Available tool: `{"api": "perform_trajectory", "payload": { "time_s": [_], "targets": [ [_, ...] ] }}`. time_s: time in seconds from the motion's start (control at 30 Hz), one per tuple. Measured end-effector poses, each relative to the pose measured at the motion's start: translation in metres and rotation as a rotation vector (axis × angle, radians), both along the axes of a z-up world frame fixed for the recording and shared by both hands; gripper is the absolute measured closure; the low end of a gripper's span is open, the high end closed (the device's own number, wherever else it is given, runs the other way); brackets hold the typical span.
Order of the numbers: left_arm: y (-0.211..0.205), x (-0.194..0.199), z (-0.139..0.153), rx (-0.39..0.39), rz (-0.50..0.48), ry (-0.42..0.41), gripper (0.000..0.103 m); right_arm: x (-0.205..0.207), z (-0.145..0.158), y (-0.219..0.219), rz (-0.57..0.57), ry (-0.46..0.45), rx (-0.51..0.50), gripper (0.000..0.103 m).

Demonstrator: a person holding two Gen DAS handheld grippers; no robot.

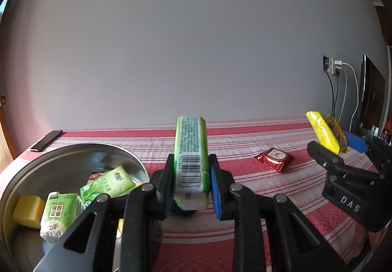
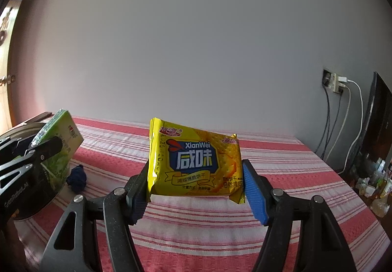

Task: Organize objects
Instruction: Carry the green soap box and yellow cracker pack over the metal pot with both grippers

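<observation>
I see a red-and-white striped tablecloth (image 1: 245,139), a dark phone (image 1: 46,140) lying at its far left corner, a plain grey wall (image 1: 196,39), a wall outlet (image 2: 336,82) with cables (image 2: 352,124) hanging, and a dark monitor (image 2: 377,120) at right.

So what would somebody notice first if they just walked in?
Probably the bright yellow cracker packet clamped in the right gripper, held up above the red striped tablecloth. Next, the green tissue pack pinched in the left gripper, beside a metal bowl holding more packets.
</observation>
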State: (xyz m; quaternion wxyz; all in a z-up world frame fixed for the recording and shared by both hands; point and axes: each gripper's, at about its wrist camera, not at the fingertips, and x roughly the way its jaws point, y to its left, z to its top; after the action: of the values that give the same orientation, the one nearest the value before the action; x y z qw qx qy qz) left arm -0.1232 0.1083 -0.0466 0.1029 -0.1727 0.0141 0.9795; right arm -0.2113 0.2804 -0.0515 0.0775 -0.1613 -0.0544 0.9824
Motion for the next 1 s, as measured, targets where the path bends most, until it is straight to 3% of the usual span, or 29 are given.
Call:
{"api": "perform_trajectory", "payload": {
  "time_s": [0.27,0.4,0.67,1.0],
  "targets": [
    [-0.023,0.022,0.014,0.026,0.009,0.031,0.079,-0.002,0.005,-0.025,0.085,-0.005,-0.019,0.033],
    [-0.048,0.03,0.027,0.025,0.065,0.058,0.079,-0.002,0.02,-0.04,0.134,0.011,-0.027,0.033],
    [-0.098,0.031,0.03,0.003,0.175,0.014,0.079,-0.01,0.046,-0.079,0.252,0.029,-0.03,0.033],
    [-0.137,0.028,0.026,0.016,0.255,-0.02,0.079,-0.025,0.049,-0.129,0.362,0.01,-0.023,0.033]
  ]
}}
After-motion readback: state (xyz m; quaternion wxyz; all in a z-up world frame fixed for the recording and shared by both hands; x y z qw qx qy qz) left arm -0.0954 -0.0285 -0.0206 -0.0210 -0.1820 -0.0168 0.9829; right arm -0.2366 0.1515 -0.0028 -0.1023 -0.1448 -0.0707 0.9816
